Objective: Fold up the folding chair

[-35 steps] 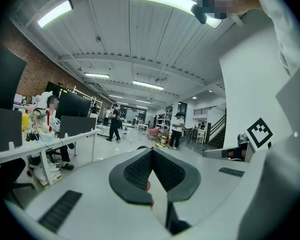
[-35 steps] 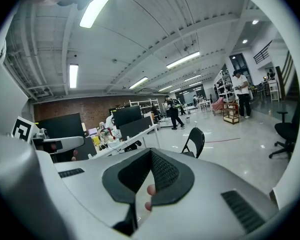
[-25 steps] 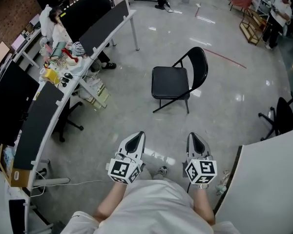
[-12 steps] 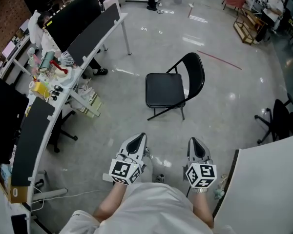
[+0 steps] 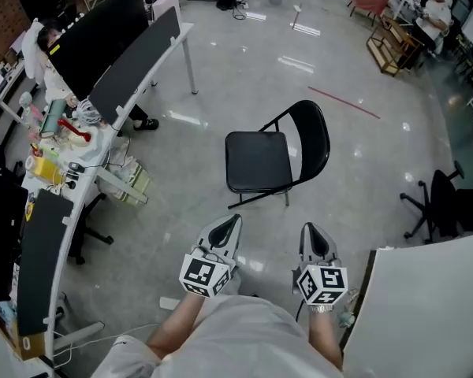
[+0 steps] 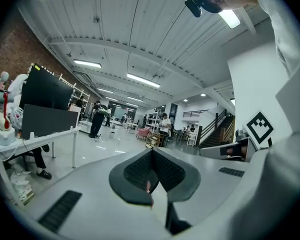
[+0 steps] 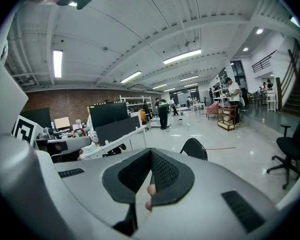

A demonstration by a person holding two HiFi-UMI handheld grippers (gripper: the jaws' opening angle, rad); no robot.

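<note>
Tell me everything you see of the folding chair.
The folding chair is black all over: a flat squarish seat, a rounded backrest and thin metal-looking tube legs. It stands unfolded and upright on the glossy grey floor, backrest toward the head view's right. Its seat is bare; only the floor touches it.

Spotted a black folding chair (image 5: pixel 276 154) out ahead, fully unfolded, feet planted on the glossy grey floor (image 5: pixel 363 172). Showed a squarish padded seat (image 5: pixel 257 161), level and bare, pointing toward the left of the head view. Carried a rounded backrest (image 5: pixel 310 136) on the right side, leaning away from the seat. Rode on thin dark tube legs (image 5: pixel 256 198), crossed underneath and splayed out toward the near side. Stood alone in open space. Peeked into the right gripper view too, only the curved top of the back showing.
</note>
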